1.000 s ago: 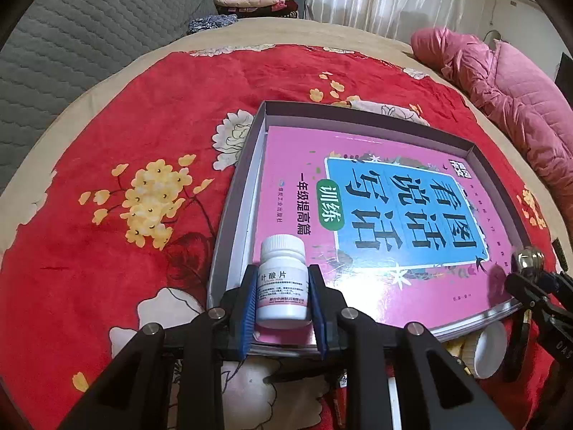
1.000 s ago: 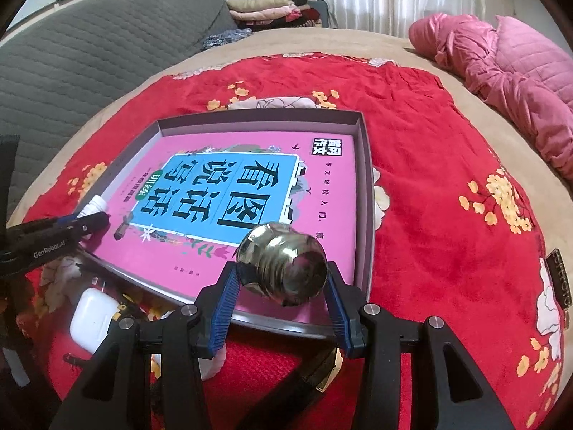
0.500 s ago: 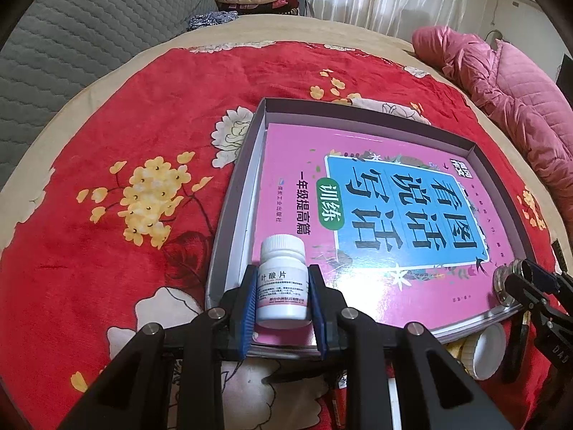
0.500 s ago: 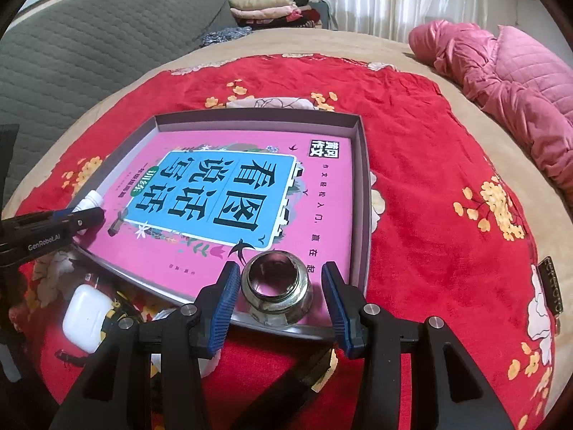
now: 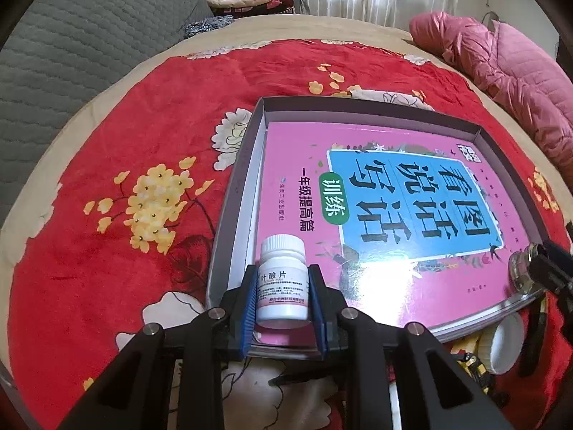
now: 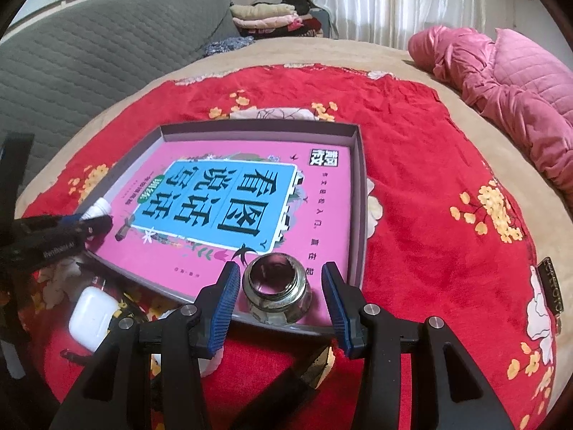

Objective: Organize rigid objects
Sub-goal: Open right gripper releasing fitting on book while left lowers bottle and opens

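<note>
My right claw (image 6: 280, 302) has let go of the glass jar (image 6: 276, 293); its pads stand apart, and the jar now sits upright on the pink book (image 6: 229, 211) in the tray (image 6: 360, 193). My left claw (image 5: 283, 306) stays clamped on the pill bottle (image 5: 283, 281) over the tray's near corner, so that comes next.

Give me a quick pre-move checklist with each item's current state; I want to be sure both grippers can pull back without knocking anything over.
1. White pill bottle upright on the pink book: ok.
2. Left gripper released from the bottle: not ok, pads still press its sides.
3. Right gripper open: ok.
4. Glass jar clear of both right pads: ok, gaps on each side.
5. Jar standing upright inside the tray: ok.
6. White earbud case in the tray: not ok, on the red blanket.
</note>
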`<state>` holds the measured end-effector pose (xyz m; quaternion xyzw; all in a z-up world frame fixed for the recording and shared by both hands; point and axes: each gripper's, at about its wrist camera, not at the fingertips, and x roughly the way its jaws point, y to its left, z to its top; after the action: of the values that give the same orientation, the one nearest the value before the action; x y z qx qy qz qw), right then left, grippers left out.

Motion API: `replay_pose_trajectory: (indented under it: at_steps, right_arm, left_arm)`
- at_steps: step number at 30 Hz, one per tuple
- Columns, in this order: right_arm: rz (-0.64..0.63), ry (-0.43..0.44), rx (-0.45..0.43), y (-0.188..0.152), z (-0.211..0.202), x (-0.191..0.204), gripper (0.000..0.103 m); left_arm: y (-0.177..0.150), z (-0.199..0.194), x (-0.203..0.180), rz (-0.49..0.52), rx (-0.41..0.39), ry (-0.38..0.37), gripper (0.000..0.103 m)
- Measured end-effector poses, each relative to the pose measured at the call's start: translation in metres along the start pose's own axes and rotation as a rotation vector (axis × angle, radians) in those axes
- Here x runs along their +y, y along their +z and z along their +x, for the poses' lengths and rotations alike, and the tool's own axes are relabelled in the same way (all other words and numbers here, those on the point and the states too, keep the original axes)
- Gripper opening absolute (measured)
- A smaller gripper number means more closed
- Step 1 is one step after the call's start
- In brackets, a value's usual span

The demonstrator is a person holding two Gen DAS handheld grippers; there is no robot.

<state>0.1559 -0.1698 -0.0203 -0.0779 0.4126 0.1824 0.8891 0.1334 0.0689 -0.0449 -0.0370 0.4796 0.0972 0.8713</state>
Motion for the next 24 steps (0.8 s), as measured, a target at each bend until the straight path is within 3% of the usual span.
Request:
replay_pose_trajectory:
  at_steps: [18, 24]
  right_arm:
    - [0.012, 0.016, -0.046, 0.0, -0.006, -0.0028, 0.05]
    - [0.011, 0.015, -0.071, 0.0, -0.0089, -0.0023, 0.057]
  left_arm:
    - [-0.0006, -0.0043, 0.0065, -0.025, -0.01, -0.041, 0.027]
    - [-0.0004, -0.0062, 0.0072, -0.029, -0.009, -0.071, 0.035]
